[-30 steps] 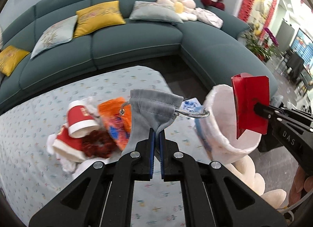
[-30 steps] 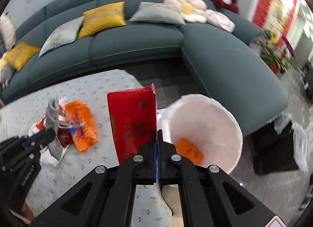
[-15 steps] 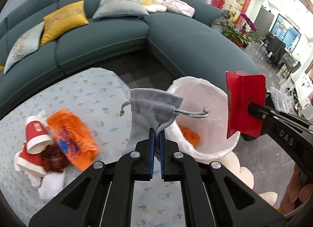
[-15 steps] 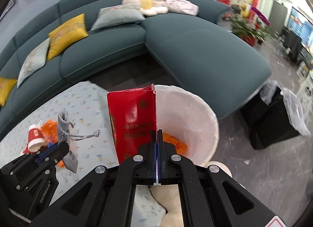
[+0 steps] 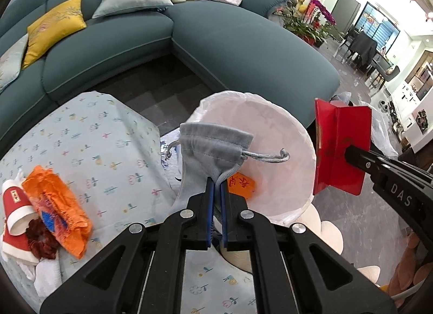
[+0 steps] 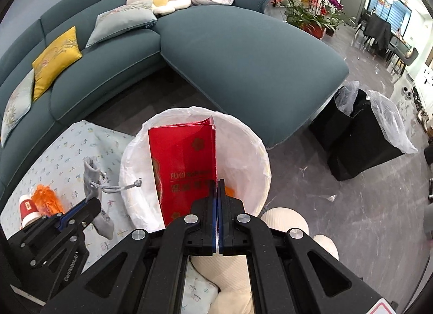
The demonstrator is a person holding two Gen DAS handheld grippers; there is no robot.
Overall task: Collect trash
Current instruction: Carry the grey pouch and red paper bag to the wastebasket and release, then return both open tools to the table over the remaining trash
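Observation:
My left gripper (image 5: 215,187) is shut on a grey drawstring pouch (image 5: 208,149), held at the near-left rim of the white-lined trash bin (image 5: 270,113). Its cord (image 5: 266,156) sticks out over the bin's opening. My right gripper (image 6: 217,187) is shut on a red paper box (image 6: 184,168), which hangs upright over the same bin (image 6: 243,135). An orange packet (image 5: 242,185) lies at the bin's bottom. In the left wrist view the red box (image 5: 339,149) shows beyond the bin's right rim. The pouch (image 6: 93,178) shows left of the bin in the right wrist view.
On the flowered tablecloth (image 5: 102,135) lie an orange wrapper (image 5: 58,205), a red paper cup (image 5: 15,205), a dark red scrunchie and white tissue. A teal sofa (image 6: 243,51) curves behind. Black bins with plastic liners (image 6: 362,138) stand right. Cream cushions (image 6: 284,222) sit below the bin.
Both grippers have carried their loads rightward, away from the trash pile, to the white bin. The red box now hangs over the opening and the pouch has reached the rim.

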